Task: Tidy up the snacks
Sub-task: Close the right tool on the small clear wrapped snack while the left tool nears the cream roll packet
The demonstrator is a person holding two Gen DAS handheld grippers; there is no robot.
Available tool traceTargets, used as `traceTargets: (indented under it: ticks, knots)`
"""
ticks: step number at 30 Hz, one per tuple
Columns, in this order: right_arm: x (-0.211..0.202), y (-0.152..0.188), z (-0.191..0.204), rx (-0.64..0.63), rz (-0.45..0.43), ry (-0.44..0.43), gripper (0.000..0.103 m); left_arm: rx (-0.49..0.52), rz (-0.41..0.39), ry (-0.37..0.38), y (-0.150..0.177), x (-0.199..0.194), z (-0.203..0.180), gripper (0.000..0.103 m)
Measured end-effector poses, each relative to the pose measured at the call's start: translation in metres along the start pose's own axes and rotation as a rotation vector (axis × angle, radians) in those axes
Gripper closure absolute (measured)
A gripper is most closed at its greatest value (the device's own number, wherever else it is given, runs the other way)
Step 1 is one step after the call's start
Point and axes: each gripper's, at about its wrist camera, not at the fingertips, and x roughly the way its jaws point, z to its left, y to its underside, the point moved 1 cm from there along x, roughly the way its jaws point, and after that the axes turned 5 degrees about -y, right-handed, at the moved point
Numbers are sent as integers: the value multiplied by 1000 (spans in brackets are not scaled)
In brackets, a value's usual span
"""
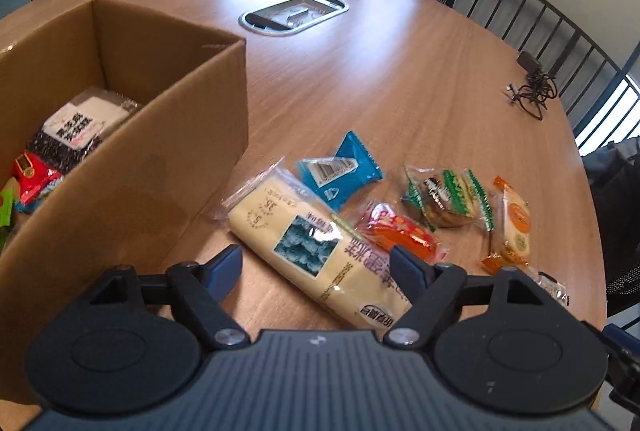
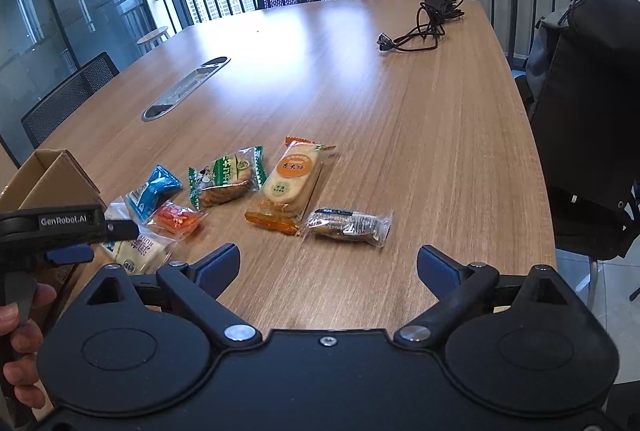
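Left gripper [image 1: 316, 265] hangs low over the table [image 1: 380, 79], fingers [image 1: 224, 267] spread on either side of the long cream biscuit pack [image 1: 316, 251], pads not pressing it, nothing grasped. Pack lies flat, diagonal, just right of the cardboard box [image 1: 132, 207]. Box holds a black-and-white packet [image 1: 76, 135] and a red packet [image 1: 34, 175]. Loose snacks right of the cream pack: blue packet [image 1: 340, 171], red-orange packet [image 1: 396, 231] touching the cream pack, green-edged cracker pack [image 1: 448, 199], orange-edged rice cracker pack [image 1: 514, 223]. Right gripper [image 2: 328, 263] fingers released wide over bare table, near the dark clear-wrapped snack [image 2: 348, 225], apart from it. Black cable [image 2: 432, 23] at the far right of the table.
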Motion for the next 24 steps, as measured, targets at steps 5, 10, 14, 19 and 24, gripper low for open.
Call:
traceTargets:
  ticks: [5,10,14,19,24]
  knots:
    - [4,-2,1,-8,-12,9,9,-6,7,61,5,-1,4,48]
    - [10,0,-7,4,-12,28,10,19,24,99,8,-7,4,58]
    - [18,3,-14,20,-6,41,18,48,33,122,12,-12,8,63]
    - [29,4,-15,22,0,55,20,52,47,113,14,-19,14,66]
    - [39,-1,-12,-2,4,84,24,60,55,90,12,-22,16,65]
